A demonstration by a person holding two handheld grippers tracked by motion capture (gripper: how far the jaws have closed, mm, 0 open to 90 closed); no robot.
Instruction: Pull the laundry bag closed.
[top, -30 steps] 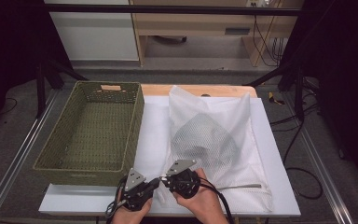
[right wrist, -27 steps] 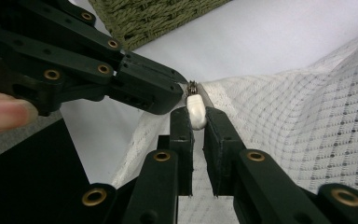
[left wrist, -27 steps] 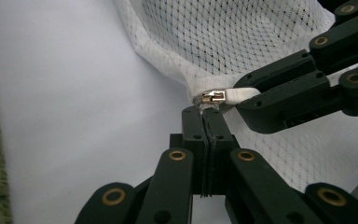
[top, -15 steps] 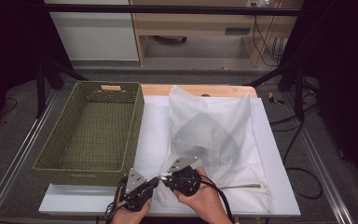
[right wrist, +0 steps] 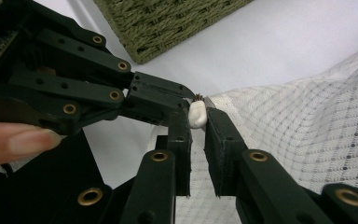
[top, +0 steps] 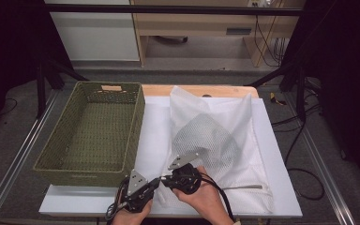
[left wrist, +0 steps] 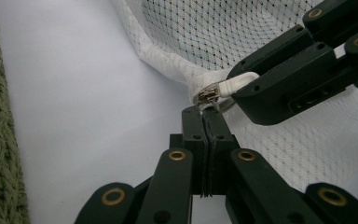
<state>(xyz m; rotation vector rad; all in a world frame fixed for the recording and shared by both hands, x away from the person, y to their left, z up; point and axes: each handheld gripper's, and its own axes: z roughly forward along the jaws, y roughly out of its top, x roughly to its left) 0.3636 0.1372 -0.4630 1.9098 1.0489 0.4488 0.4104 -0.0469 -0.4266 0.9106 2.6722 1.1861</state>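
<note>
A white mesh laundry bag [top: 215, 136] of fine netted cloth lies on a smooth, matt white surface [top: 154, 122]. Its shiny metal zipper slider [left wrist: 208, 96] carries a glossy white plastic pull tab [right wrist: 197, 115]. At left, a green basket [top: 93, 131] of rough woven cord. Both grippers' fingers [left wrist: 193, 135] are matt black plastic with brass-coloured rivets.

The basket [top: 93, 129] is olive green with a coarse woven pattern and a pale tan tag on its far rim. The mesh bag [top: 218, 136] is white with a fine diamond netting, its zipper pull [left wrist: 235, 83] white on a silvery metal slider. The worktop [top: 281, 187] is plain white, and the left gripper [left wrist: 204, 112] and right gripper [right wrist: 198, 116] are black with brass-coloured rivets.
</note>
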